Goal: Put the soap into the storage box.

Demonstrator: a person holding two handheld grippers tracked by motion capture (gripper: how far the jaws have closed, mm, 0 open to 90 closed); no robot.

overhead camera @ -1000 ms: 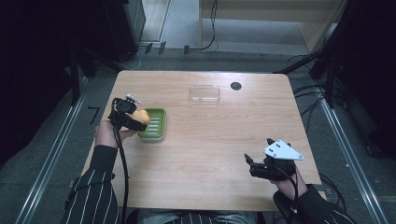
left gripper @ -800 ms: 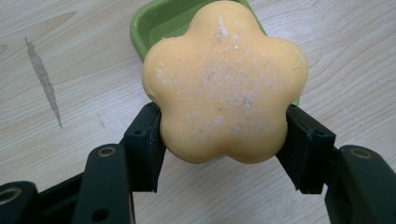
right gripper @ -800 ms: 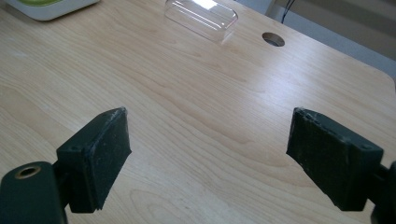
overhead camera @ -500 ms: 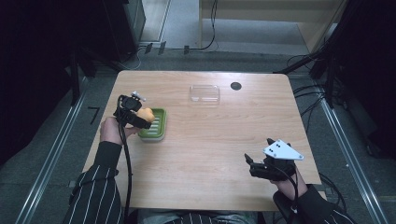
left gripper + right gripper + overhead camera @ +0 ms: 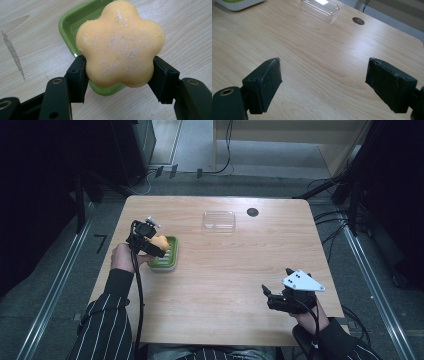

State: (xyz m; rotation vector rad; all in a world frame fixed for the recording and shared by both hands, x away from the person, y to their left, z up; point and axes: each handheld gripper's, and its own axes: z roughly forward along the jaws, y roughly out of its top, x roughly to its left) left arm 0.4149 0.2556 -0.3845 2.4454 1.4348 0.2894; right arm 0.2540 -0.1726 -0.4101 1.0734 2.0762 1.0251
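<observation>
The left gripper [image 5: 120, 72] clamps an orange flower-shaped soap [image 5: 120, 45] between its two black jaws, one pad pressed to each side of the bar. The soap has five rounded lobes, a matte pale-orange face, and a dusting of whitish specks with a few small dark flecks across the middle. In the left gripper view it hangs above a green dish [image 5: 72, 22], whose glossy rounded rim shows at ten o'clock of the soap and again under its lower edge at six o'clock. Whether the soap touches the dish cannot be told from here.

In the high view the left gripper [image 5: 150, 241] sits toward nine o'clock of the wooden table [image 5: 235, 285], with the soap [image 5: 160, 242] over the near-left part of the green dish [image 5: 169, 257]. A clear plastic lid [image 5: 219, 219] lies well apart at about twelve o'clock of the tabletop, with a small dark hole [image 5: 252, 212] just beside it at its three o'clock.

The right gripper [image 5: 272, 296] rests near five o'clock of the table, its jaws spread wide with nothing but bare wood between them. In the right gripper view the clear lid [image 5: 320, 8] lies at twelve o'clock.
</observation>
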